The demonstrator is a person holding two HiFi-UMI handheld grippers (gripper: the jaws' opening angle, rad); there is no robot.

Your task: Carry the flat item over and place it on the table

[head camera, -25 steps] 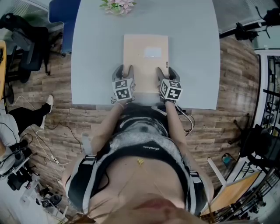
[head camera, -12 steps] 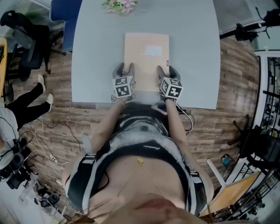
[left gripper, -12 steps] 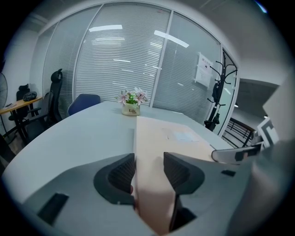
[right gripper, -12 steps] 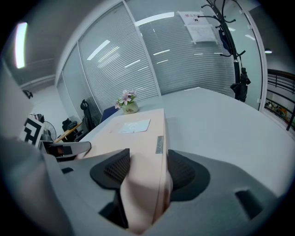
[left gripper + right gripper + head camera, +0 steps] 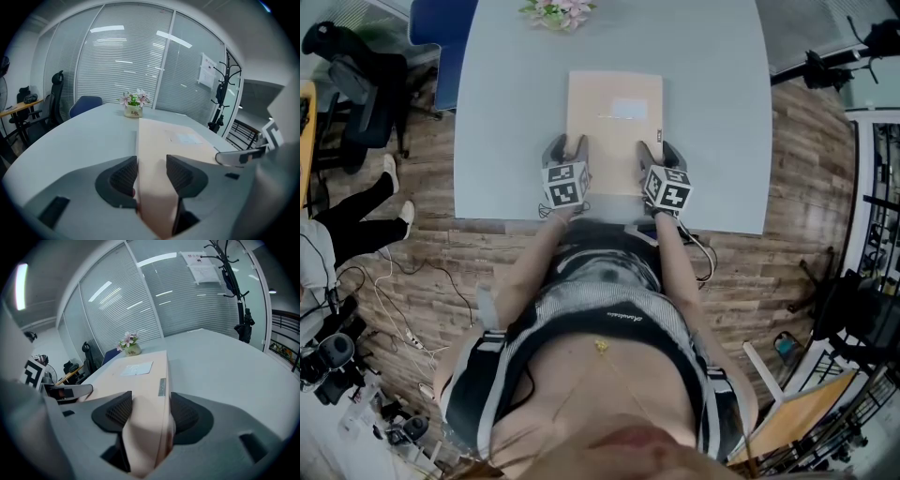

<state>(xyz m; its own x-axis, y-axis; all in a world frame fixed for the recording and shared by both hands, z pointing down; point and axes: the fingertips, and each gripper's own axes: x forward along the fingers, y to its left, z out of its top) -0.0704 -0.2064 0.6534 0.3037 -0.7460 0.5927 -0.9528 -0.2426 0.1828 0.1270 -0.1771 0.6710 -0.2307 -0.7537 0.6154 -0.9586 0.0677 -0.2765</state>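
A flat tan parcel [image 5: 614,122] with a white label lies on the grey table [image 5: 506,112], its near edge toward me. My left gripper [image 5: 566,150] is shut on the parcel's near left corner, which sits between the ribbed pads in the left gripper view [image 5: 152,176]. On the near right corner my right gripper [image 5: 659,150] is shut too. The right gripper view [image 5: 150,413] shows the parcel's [image 5: 140,376] edge bent up between the pads. In the left gripper view the parcel [image 5: 164,140] stretches away across the tabletop.
A small pot of flowers [image 5: 558,11] stands at the table's far edge, beyond the parcel. A blue chair [image 5: 441,37] and a black office chair [image 5: 356,84] stand at the left. A person's legs [image 5: 356,225] and cables are on the floor at the left. The table's front edge lies just behind the grippers.
The parcel and both grippers have shifted slightly farther onto the table. The person at the left has stepped away from the table.
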